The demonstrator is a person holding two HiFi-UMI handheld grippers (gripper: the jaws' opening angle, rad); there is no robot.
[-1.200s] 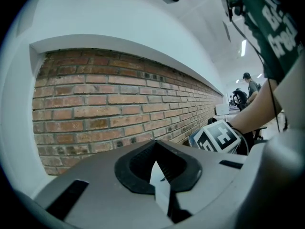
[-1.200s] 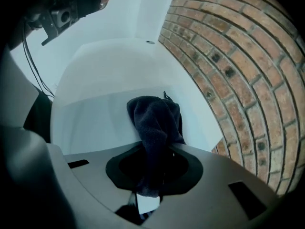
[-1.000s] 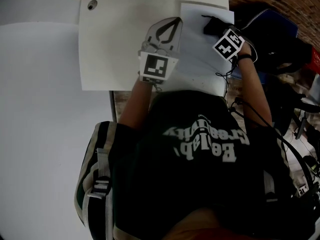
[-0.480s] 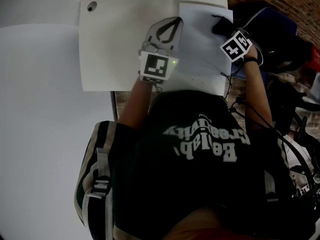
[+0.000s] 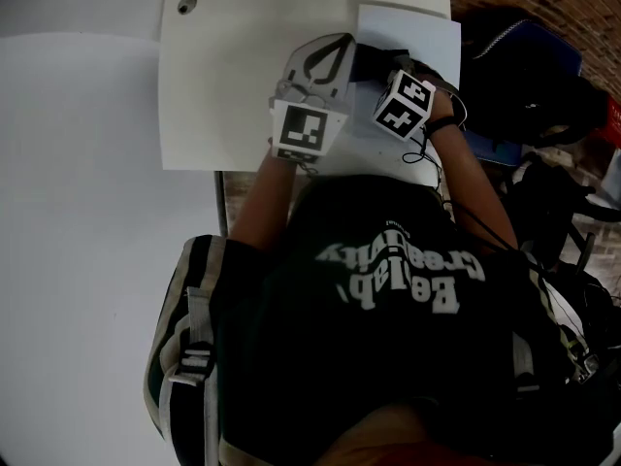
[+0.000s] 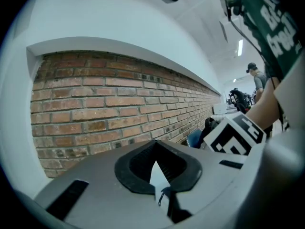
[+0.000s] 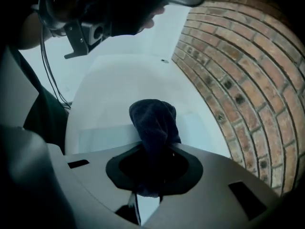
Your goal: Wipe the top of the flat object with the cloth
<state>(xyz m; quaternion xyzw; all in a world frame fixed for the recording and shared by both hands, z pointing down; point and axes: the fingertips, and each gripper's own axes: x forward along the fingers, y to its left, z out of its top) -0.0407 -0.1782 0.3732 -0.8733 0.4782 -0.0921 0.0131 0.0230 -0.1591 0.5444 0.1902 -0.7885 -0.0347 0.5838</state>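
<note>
White table hard up against brick wall. At far right corner of table: flat object, a thin pale rectangle, smooth, matte, square-edged, lying flat. Probably light and liable to skate under a wipe, so better pinned at its left edge than lifted.

Wiping tool: cloth, dark navy, soft terry-like pile, bunched into a limp wad. Clamped in right gripper, pinched mid-fold, free end poking out past the jaw tips over the flat object's left side. Looks to be touching it. Soft enough to conform, but needs downward pressure and a firm pinch to avoid pulling out on drag.

Other side: left gripper closed on nothing, tips meeting in a teardrop loop, lying on table just beside flat object's left edge. Contact with it not discernible.

Grey moulded plastic bodies, black rubbery jaw liners. Small dark round fitting near far left corner of table.
</note>
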